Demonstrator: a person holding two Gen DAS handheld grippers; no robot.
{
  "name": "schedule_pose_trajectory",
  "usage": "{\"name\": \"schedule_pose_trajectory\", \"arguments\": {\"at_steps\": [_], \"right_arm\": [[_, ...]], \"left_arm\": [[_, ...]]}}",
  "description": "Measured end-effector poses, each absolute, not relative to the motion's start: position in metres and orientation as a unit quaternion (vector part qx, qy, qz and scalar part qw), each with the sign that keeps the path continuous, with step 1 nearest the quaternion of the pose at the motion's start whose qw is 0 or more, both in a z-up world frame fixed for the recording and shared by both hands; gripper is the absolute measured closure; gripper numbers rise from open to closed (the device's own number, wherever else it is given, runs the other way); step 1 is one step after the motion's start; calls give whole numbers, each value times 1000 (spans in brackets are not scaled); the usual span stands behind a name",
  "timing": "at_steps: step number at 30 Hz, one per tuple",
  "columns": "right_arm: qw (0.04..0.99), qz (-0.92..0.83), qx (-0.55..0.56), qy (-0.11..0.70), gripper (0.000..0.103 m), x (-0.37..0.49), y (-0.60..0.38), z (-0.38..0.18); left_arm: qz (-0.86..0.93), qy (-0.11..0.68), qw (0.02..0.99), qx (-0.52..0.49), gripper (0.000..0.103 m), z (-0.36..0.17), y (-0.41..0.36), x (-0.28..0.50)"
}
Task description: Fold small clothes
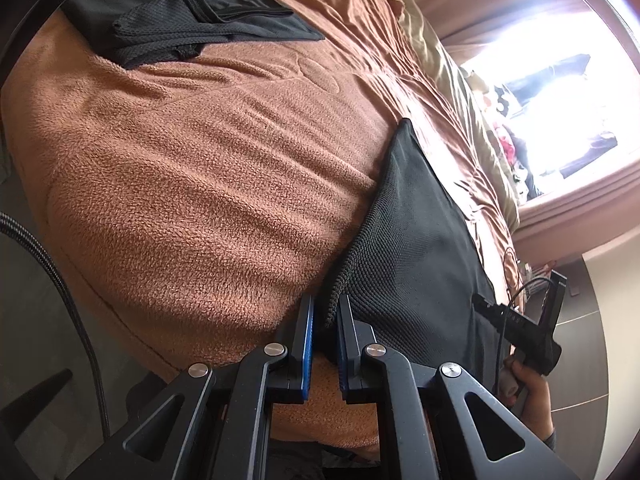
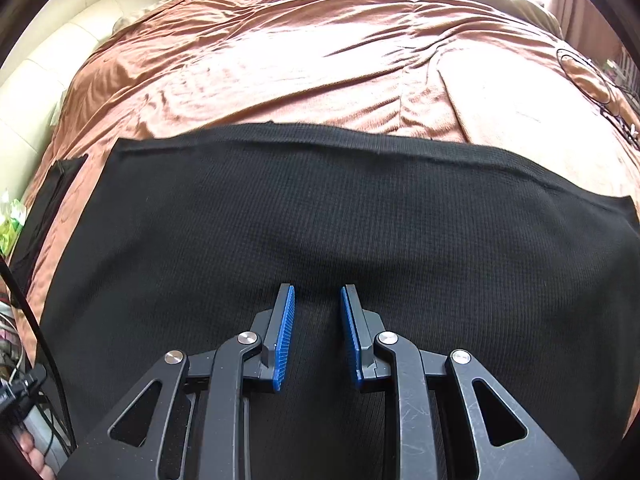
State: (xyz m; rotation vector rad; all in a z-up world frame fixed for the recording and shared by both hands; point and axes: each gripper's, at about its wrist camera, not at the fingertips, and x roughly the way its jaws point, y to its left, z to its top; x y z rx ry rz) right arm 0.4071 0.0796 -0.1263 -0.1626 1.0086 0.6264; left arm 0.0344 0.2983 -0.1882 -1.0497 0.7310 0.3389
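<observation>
- The left claw (image 1: 325,320) is pinching the ribbed corner of the black garment (image 1: 416,256) between its blue pads (image 1: 307,344), its jaws drawn almost together on the fabric.
- The right claw (image 2: 317,312) is hovering over the middle of the same black garment (image 2: 320,208), its blue pads (image 2: 285,340) standing a little apart with only flat cloth beneath them; nothing is being gripped there.
- The black garment is lying spread flat on the bed, its far hem running straight across the right wrist view.
- The bed's brown fleece blanket (image 1: 192,184) is lying under and beside the garment, with a wrinkled orange sheet (image 2: 280,64) beyond it.
- In the left wrist view, the right claw's black body is showing at the garment's far edge, and the hand (image 1: 528,396) is wrapping around its handle.
- A pile of dark clothes (image 1: 188,20) is sitting well apart from the garment, at the top of the left wrist view.
- A braided cable (image 1: 68,292) is hanging at the left edge of that view.
</observation>
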Motion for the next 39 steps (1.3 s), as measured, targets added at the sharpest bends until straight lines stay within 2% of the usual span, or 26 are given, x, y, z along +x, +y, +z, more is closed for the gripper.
{"name": "schedule_pose_trajectory", "arguments": {"at_steps": [13,16,21,29,39], "right_arm": [[829,271,-63,485,82,466,99,-130],[831,266,-63,484,86,479,105,-131],[831,258,-71,487,86,488,117,-130],[829,272,-67,483,86,472,107,-122],[822,290,-85,482,89,412,77,-121]], "left_arm": [[171,343,779,-497,93,-190,298,38],[170,343,777,-499,93,-191,299,38],[169,341,776,-503,93,-193,300,37],[161,334,777,-508,93,-197,302,34],[141,322,777,-522,93,-203,307,25]]}}
